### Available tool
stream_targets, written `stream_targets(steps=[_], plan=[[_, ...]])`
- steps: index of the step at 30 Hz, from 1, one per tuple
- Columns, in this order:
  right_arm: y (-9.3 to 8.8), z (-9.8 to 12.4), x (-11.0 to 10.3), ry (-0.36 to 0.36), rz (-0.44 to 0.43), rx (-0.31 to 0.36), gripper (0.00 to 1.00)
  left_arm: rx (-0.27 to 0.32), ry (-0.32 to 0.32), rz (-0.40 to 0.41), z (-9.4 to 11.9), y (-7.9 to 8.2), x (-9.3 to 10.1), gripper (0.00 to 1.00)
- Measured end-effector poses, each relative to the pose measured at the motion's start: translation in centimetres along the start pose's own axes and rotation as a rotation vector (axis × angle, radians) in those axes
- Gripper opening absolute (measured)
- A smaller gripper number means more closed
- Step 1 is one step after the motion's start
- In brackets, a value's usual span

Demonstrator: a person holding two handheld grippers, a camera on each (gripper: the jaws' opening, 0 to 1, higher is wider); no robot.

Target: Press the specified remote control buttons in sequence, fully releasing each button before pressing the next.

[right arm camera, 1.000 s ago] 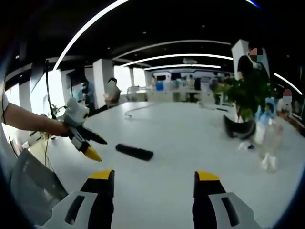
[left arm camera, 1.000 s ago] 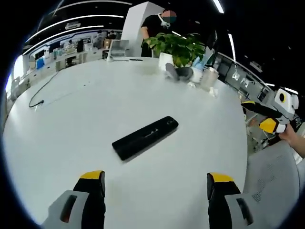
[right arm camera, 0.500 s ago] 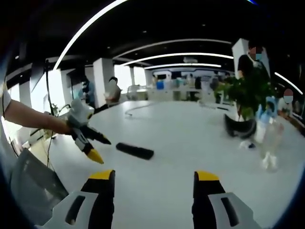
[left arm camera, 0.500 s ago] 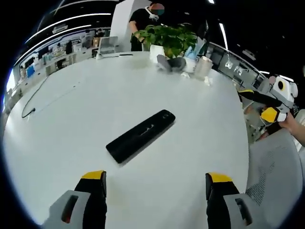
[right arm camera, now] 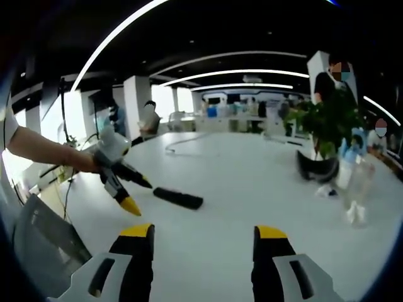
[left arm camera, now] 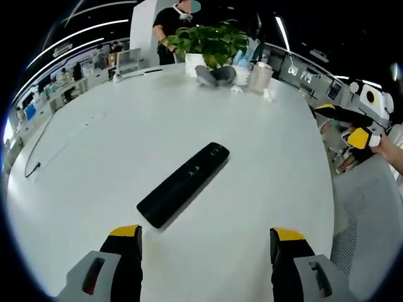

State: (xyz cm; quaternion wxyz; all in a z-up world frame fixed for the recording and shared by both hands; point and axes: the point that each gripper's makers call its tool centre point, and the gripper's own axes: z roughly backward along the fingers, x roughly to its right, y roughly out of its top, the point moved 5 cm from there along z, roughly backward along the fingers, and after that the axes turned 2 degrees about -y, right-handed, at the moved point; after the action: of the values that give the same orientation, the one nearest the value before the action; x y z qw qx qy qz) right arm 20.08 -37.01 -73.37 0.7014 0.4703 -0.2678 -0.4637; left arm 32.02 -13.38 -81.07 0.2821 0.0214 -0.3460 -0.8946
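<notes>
Your long, slim black remote control (left arm camera: 183, 184) lies flat on the round white table (left arm camera: 113, 145), set diagonally in the left gripper view with its round-buttoned end pointing up and away from you and its near end just ahead of your left gripper (left arm camera: 206, 242). That gripper's two black, yellow-tipped jaws stand spread wide apart with nothing between them, held above the table short of the remote. In the right gripper view you see the same remote (right arm camera: 178, 198) as a short dark bar lying out on the table, with your left gripper (right arm camera: 136, 193) reaching in from the left, its yellow tips parted and close beside the remote's near end; whether a tip touches it you cannot tell from here. Your right gripper (right arm camera: 201, 244) is also spread open and empty, well back from the remote. In the left gripper view it (left arm camera: 339, 123) hangs off the table's right edge, held in your hand (left arm camera: 393, 150). At the far side of the table stand a leafy green plant in a white pot (left arm camera: 208, 43), a dark grey curved object (left arm camera: 214, 75) lying beside it, and a clear plastic bottle (right arm camera: 356, 189). A thin dark cable (left arm camera: 44, 148) trails across the table's left part, and a person in dark clothes (left arm camera: 167, 28) stands behind the plant.
</notes>
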Motion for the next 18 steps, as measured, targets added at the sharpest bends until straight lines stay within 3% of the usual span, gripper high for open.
stream_targets(steps=[18], plan=[[-0.1,0.0,0.1,-0.001,-0.005,-0.004,0.61,-0.090,0.020,-0.134,-1.0,0.9,-1.1,0.86]])
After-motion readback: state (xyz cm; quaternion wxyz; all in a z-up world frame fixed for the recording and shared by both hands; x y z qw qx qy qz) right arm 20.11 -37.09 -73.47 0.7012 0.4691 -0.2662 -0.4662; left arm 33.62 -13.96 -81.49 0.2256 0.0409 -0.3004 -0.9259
